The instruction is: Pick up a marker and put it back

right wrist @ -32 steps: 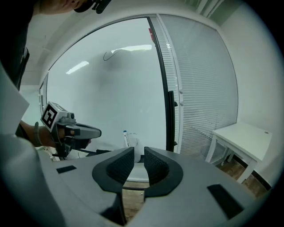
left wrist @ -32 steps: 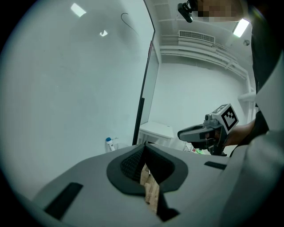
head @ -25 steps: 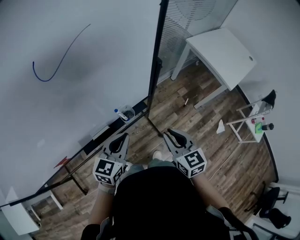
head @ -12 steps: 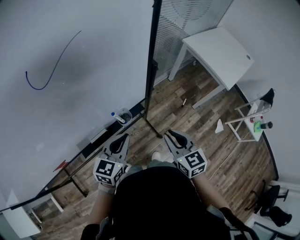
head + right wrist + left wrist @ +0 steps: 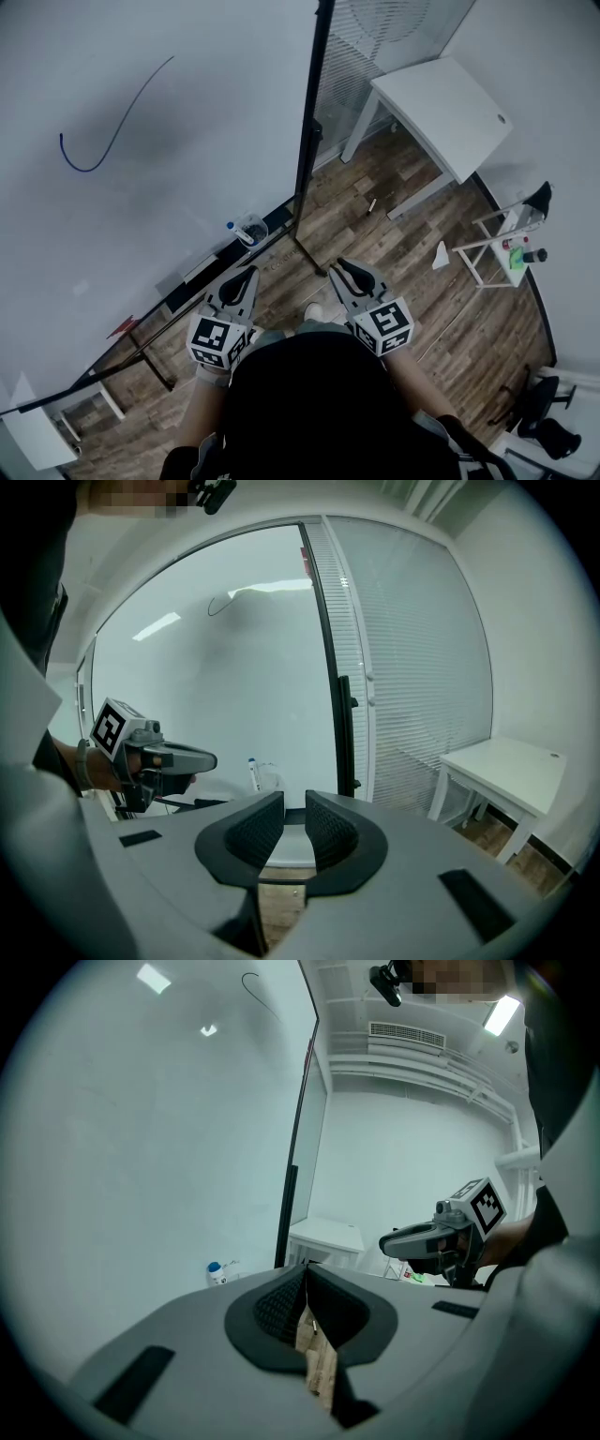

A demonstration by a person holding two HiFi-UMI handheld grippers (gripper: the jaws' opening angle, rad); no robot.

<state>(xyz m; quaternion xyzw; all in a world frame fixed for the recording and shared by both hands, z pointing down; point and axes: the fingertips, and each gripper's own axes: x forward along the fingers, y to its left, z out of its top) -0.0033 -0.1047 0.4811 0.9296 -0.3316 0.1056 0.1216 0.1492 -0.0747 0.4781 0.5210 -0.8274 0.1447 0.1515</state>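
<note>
The whiteboard (image 5: 150, 187), a smooth white upright panel, fills the left of the head view and bears one curved blue pen line (image 5: 105, 141). A thin black frame post (image 5: 309, 131) bounds its right edge. Beyond the post is a glass wall with pale slatted blinds (image 5: 412, 658). The floor (image 5: 403, 253) is brown wood plank with visible grain. A plain white rectangular table (image 5: 450, 103) stands on it at the right, well apart from the board.

The person, in a dark top (image 5: 319, 403), holds both forearms bent forward and side by side. Each gripper is level, its marker cube nearest the body and its jaws aimed at the board's lower edge.

The left gripper (image 5: 249, 272) is grey plastic with black ribbed pads. Its jaws meet at the tips, with nothing between them. The right gripper (image 5: 337, 266) has the same build. Its jaws stand slightly apart, with nothing between them.

A small clear cup (image 5: 252, 228) sits on the black tray (image 5: 197, 277) at the foot of the board, ahead of both grippers and apart from them. In the cup stands the marker (image 5: 252, 773), a slim white cylinder. Its long axis is near vertical, leaning a little, with the blue cap end up.
</note>
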